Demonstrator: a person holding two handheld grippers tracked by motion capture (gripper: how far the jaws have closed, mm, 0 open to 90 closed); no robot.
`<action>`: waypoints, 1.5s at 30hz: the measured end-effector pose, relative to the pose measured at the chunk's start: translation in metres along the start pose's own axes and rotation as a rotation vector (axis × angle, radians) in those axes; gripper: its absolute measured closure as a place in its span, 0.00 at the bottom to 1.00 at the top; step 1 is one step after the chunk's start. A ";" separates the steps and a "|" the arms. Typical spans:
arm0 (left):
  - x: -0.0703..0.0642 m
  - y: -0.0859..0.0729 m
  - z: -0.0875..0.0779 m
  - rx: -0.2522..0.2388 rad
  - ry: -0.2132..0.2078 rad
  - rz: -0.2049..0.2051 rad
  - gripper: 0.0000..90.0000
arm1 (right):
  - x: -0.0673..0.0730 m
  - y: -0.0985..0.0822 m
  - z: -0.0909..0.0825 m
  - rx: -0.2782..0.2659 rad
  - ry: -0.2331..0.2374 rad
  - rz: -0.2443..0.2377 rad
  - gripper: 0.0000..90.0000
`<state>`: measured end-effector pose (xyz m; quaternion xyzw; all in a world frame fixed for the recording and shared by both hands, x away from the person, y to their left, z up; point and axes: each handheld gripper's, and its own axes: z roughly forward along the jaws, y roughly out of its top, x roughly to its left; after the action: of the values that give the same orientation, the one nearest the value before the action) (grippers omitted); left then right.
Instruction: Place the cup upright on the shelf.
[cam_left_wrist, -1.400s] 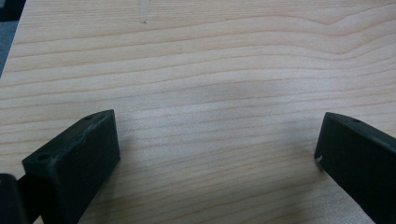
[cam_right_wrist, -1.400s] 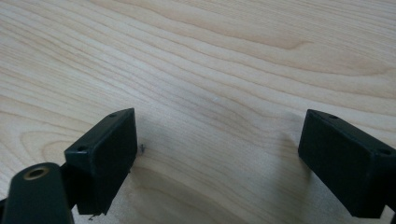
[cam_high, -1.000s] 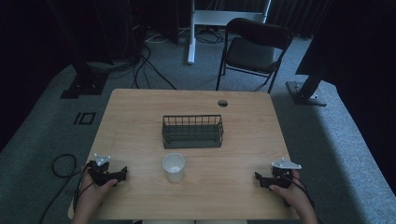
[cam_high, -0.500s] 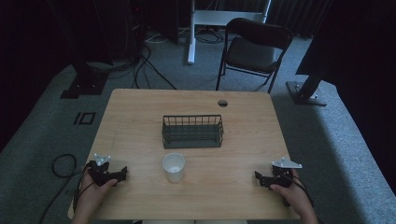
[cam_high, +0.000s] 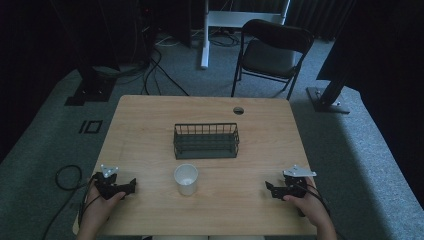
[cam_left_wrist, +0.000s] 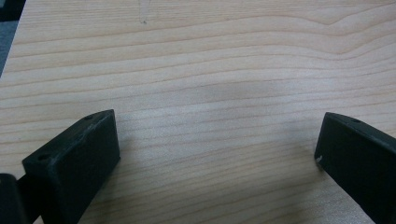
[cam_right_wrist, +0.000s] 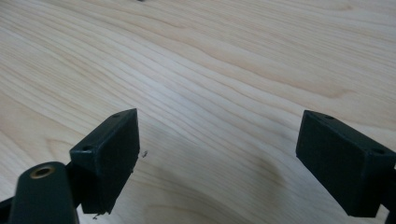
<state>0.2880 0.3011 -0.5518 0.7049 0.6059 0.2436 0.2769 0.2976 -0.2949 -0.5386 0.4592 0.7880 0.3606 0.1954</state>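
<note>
Wooden table (cam_high: 150, 125), wire basket (cam_high: 206, 141) at its centre, white paper cup (cam_high: 185, 179) standing just in front of it, left gripper (cam_high: 131, 185) and right gripper (cam_high: 269, 188) rested near the front corners, both jaws spread wide, empty.

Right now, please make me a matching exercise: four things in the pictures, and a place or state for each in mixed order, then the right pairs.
Things:
1. white cup
2. wire basket
3. folding chair
4. left claw

Places or states:
A. on the floor beyond the table
B. open, over bare wood
C. table centre
D. upright, just in front of the basket

Pairs: 1-D, 2-C, 3-A, 4-B
</note>
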 end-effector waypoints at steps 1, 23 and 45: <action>0.000 0.000 0.000 -0.001 0.000 0.000 0.00 | 0.001 0.002 0.000 -0.003 0.002 -0.004 0.15; 0.000 0.000 0.000 -0.001 0.000 0.000 0.00 | 0.042 0.027 0.012 -0.054 0.170 -0.131 0.15; 0.000 0.000 0.000 -0.001 0.000 0.000 0.00 | 0.088 0.049 0.033 -0.063 0.305 -0.254 0.16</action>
<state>0.2880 0.3011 -0.5518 0.7047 0.6059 0.2439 0.2772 0.3033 -0.1898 -0.5219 0.2900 0.8483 0.4230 0.1318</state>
